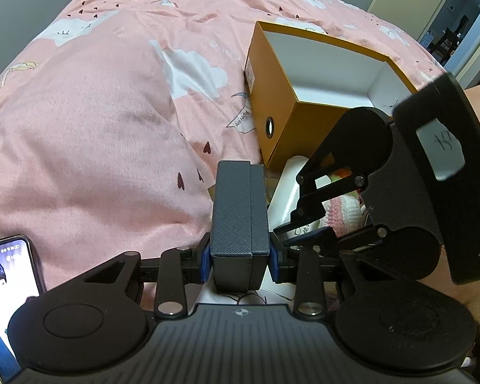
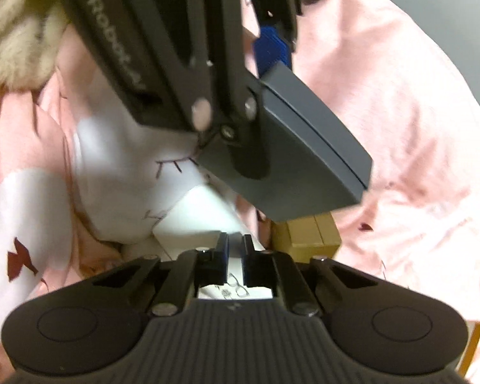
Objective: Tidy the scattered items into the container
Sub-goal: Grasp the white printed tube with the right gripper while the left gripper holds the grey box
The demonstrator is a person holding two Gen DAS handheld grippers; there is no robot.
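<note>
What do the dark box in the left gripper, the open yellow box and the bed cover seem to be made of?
Dark grey box: probably card wrapped in textured paper or leatherette, matt; fine cross-grain.
Open yellow box: cardboard, matt, white inside; thin straight walls.
Pink bed cover: soft, fuzzy fabric; it creases.

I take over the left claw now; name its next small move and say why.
Probably carry the dark grey box up and over the near wall of the orange container, then let go. The left claw is clamped on the box, and the container's white inside looks bare in this view.
</note>
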